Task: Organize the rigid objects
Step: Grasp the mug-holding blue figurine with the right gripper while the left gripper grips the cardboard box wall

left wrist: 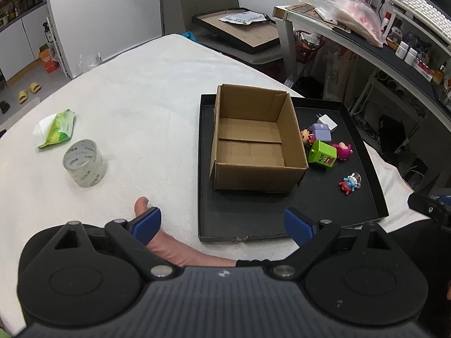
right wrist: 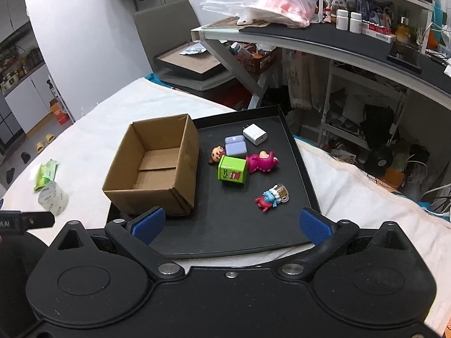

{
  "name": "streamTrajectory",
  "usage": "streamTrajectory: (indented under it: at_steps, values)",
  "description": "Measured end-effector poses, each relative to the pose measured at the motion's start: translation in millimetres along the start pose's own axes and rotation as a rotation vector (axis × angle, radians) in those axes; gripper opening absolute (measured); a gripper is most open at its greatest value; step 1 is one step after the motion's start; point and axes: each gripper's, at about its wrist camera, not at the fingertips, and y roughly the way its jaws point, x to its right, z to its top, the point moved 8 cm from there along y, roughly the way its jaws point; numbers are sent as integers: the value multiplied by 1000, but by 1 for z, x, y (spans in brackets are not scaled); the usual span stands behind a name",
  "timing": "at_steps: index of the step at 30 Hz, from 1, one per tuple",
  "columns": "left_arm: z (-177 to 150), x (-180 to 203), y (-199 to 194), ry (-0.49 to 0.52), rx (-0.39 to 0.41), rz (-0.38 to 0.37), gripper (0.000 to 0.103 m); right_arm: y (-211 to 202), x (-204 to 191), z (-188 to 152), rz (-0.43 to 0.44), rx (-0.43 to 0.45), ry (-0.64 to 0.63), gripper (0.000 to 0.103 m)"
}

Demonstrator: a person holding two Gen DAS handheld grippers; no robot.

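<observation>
An empty cardboard box (left wrist: 253, 146) (right wrist: 153, 166) stands on the left part of a black tray (left wrist: 363, 152) (right wrist: 296, 152). To its right lie a white charger (right wrist: 254, 134), a lilac block (right wrist: 236, 146), a small doll head (right wrist: 216, 153), a green cube (right wrist: 231, 171), a magenta figure (right wrist: 263, 162) and a blue-and-red figure (right wrist: 270, 197) (left wrist: 349, 183). My left gripper (left wrist: 222, 225) hovers open over the tray's near edge. My right gripper (right wrist: 232, 225) is open too, just short of the tray's near side, with nothing between its fingers.
A clear tape roll (left wrist: 84, 163) and a green tissue pack (left wrist: 57, 128) lie on the white cloth at the left. A bare foot (left wrist: 169, 242) rests under my left gripper. A cluttered desk (right wrist: 338, 45) and shelves stand behind the tray.
</observation>
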Motion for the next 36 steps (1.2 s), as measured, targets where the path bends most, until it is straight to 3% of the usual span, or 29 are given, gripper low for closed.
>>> streamTrajectory:
  at_steps: [13, 24, 32, 36]
  values:
    - [10, 11, 42, -9, -35, -44, 93, 34, 14, 4, -39, 17, 70, 103]
    - [19, 2, 78, -85, -53, 0, 93, 74, 25, 0, -55, -9, 174, 103]
    - [27, -1, 102, -83, -77, 6, 92, 109, 40, 1, -152, -13, 281, 103]
    - [34, -3, 111, -83, -73, 16, 91, 122, 43, 2, -189, 25, 318, 103]
